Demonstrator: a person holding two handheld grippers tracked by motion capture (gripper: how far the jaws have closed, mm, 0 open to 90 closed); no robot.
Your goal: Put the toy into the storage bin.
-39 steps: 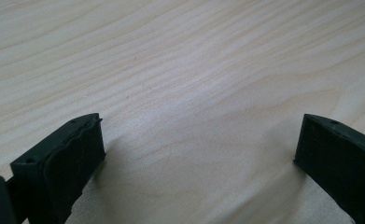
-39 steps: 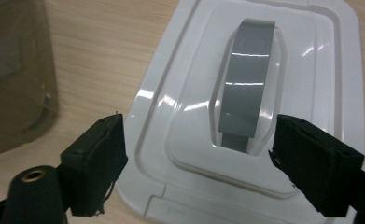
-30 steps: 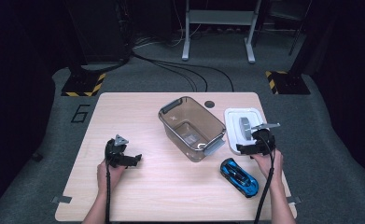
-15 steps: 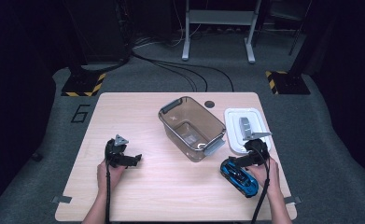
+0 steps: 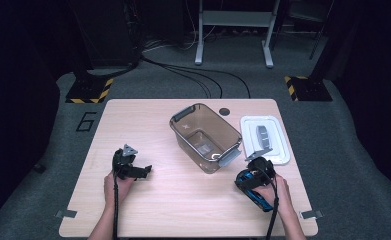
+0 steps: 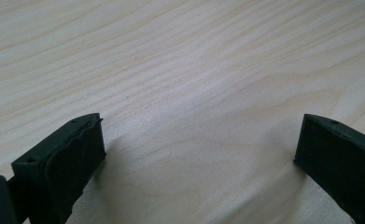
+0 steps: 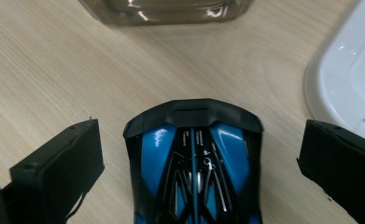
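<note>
While the right claw (image 7: 199,158) stands spread wide, jaws flanking the blue toy car (image 7: 194,168) without touching it, the car lies flat on the surface (image 5: 183,200), just in front of the clear bin (image 5: 205,137) and near the white lid (image 5: 265,140); left claw (image 6: 196,154), well left of the bin, gapes open over bare wood

We see bare worktop (image 5: 183,200) across the near middle, free for passing; the clear bin (image 5: 205,137) stands mid-worktop, blocking the straight way across; just right of it the white lid (image 5: 265,139) narrows the gap; the right hand-held gripper (image 7: 199,154) has room on both sides of the blue car (image 7: 194,168), jaws spread.
</note>
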